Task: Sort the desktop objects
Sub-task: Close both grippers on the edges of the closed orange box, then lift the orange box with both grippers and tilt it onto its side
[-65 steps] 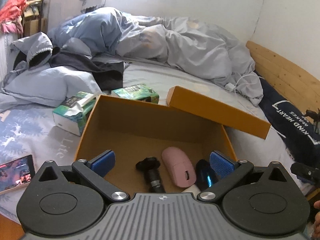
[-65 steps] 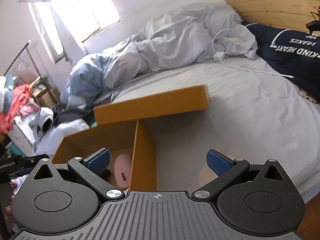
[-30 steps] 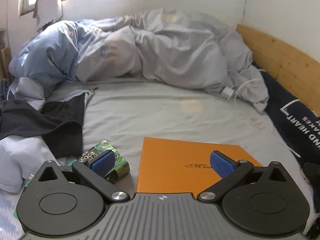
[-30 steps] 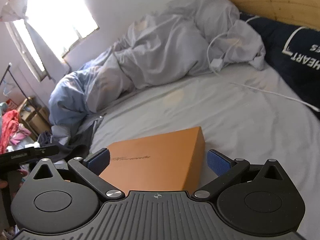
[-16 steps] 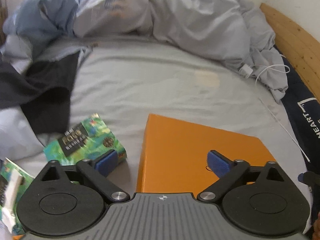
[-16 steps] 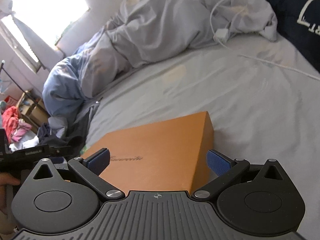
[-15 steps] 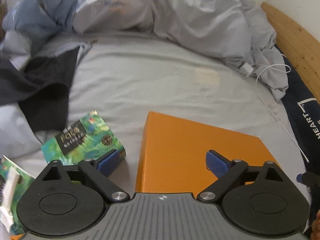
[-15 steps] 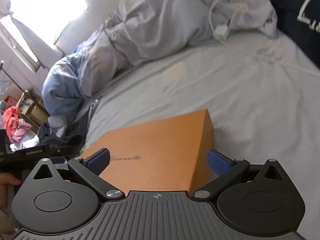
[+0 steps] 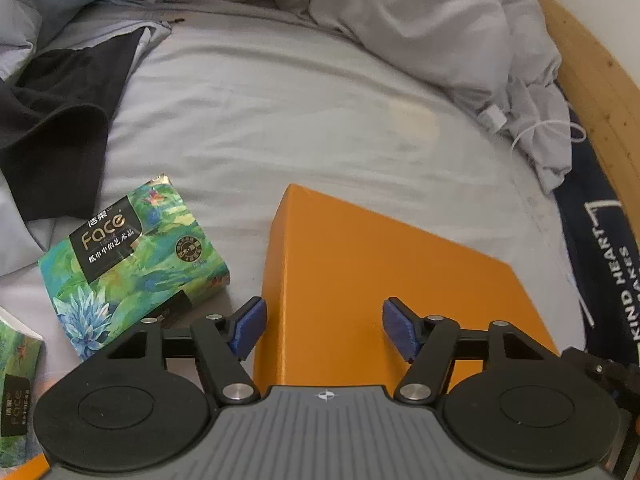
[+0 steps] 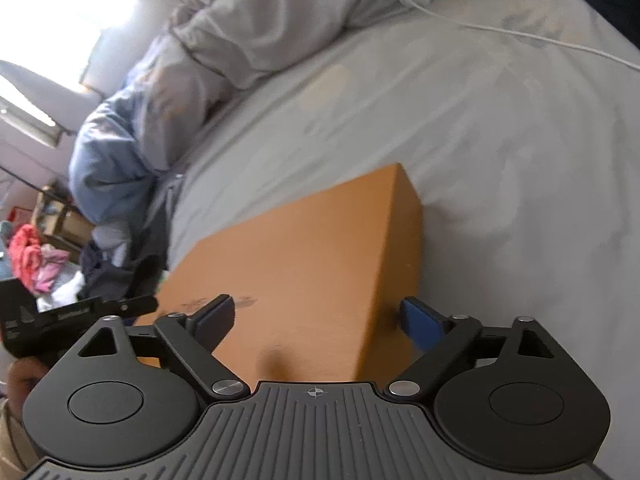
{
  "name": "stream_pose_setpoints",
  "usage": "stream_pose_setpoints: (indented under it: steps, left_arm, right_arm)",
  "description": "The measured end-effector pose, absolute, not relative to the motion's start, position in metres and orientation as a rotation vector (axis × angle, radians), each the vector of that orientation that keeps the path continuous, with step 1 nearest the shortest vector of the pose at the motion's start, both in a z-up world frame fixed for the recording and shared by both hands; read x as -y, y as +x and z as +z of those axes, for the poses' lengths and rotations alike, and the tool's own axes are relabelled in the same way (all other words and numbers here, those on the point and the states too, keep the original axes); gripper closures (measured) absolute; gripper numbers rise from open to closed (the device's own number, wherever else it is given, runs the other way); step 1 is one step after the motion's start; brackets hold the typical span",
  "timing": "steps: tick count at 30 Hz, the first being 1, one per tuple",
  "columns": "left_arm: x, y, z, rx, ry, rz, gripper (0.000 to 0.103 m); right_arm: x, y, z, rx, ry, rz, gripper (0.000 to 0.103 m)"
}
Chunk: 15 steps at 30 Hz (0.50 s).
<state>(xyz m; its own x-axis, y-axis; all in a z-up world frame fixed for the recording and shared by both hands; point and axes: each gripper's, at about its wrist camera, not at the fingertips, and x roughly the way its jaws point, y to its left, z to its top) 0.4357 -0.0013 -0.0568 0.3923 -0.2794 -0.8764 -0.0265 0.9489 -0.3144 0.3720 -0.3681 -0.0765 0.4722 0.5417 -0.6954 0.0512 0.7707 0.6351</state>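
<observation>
Left wrist view shows the orange box (image 9: 380,280) lying closed on the bed (image 9: 280,120), filling the lower middle of the frame, its lid on and nothing of its inside showing. The left gripper (image 9: 324,326) stands wide open across the box's left edge, one blue pad beside the wall and the other above the lid, holding nothing. A green tissue pack (image 9: 132,256) lies just beside the box at lower left, with a second pack (image 9: 18,384) at the frame's edge.

In the right wrist view the right gripper (image 10: 320,322) is likewise spread and empty, straddling the box's right edge, one pad over the lid, the other down beside the wall.

The box looks like stiff cardboard, smooth-faced, probably light but wide, so I'd judge it best taken at both side walls together, low enough that the lid doesn't lift off alone. The soft mattress gives it little firm footing.
</observation>
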Motion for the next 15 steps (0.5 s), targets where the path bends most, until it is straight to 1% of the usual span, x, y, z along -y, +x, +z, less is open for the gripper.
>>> stream_pose_setpoints:
  steps: [2,3,7,15]
  left_arm:
    - [0.0008,0.4372,-0.0600,-1.174,-0.301,-0.169,0.033]
    - [-0.0002,0.4377,-0.0610,-1.178,-0.311,-0.174,0.032]
    - [-0.0003,0.4397,-0.0642,-1.187,-0.312,-0.189,0.029]
    - [0.0058,0.4394,-0.0622,-1.190,-0.279,-0.196,0.029]
  right_arm:
    - [0.3680,0.3722,-0.0789,-1.062,0.627,0.313,0.031]
    - [0.3681,0.3724,-0.0796,-1.065,0.622,0.312,0.033]
    - [0.3691,0.3739,-0.0812,-1.070,0.619,0.321,0.034]
    - [0.3700,0.3754,-0.0810,-1.070,0.583,0.346,0.033]
